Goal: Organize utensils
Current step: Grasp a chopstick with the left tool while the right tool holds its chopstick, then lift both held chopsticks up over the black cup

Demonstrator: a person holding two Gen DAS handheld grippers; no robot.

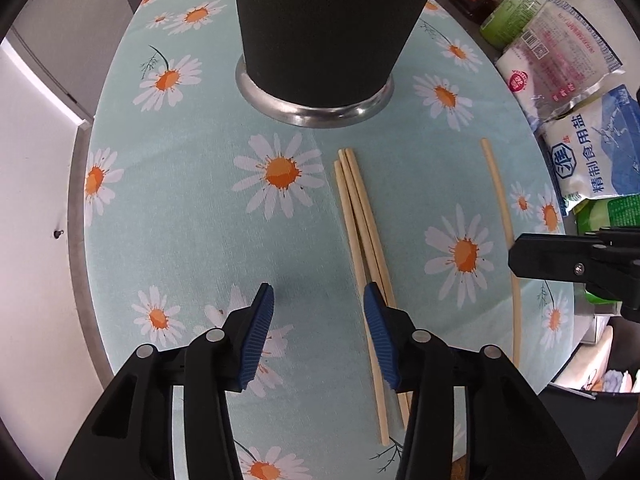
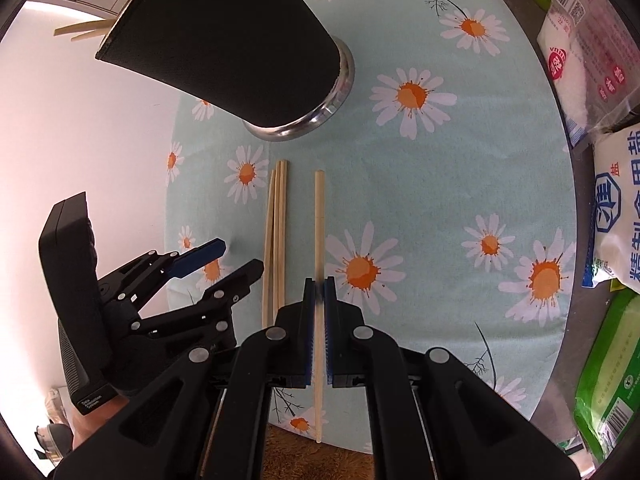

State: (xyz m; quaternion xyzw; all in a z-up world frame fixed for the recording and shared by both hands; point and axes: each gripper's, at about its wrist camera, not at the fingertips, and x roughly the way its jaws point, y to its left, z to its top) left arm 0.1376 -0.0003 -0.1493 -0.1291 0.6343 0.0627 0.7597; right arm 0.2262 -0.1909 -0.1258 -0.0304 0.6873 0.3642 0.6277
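Note:
A tall black utensil cup (image 1: 320, 32) with a steel base stands on the daisy tablecloth (image 1: 180, 220); in the right wrist view the cup (image 2: 228, 48) holds several chopsticks at its rim. Three chopsticks (image 1: 360, 232) lie together in front of it, also in the right wrist view (image 2: 276, 236). My left gripper (image 1: 318, 304) is open, its right finger over the bundle. My right gripper (image 2: 319, 284) is shut on a single chopstick (image 2: 319, 208), which lies apart at right in the left wrist view (image 1: 500, 208). The right gripper (image 1: 560, 260) shows at the right edge there.
Salt bags (image 1: 592, 152), seasoning packets (image 1: 560, 56) and bottles (image 1: 500, 8) crowd the table's right side, also in the right wrist view (image 2: 616, 216). The table's left edge (image 1: 76, 208) drops to a pale floor. The left gripper (image 2: 228, 260) sits just left of the bundle.

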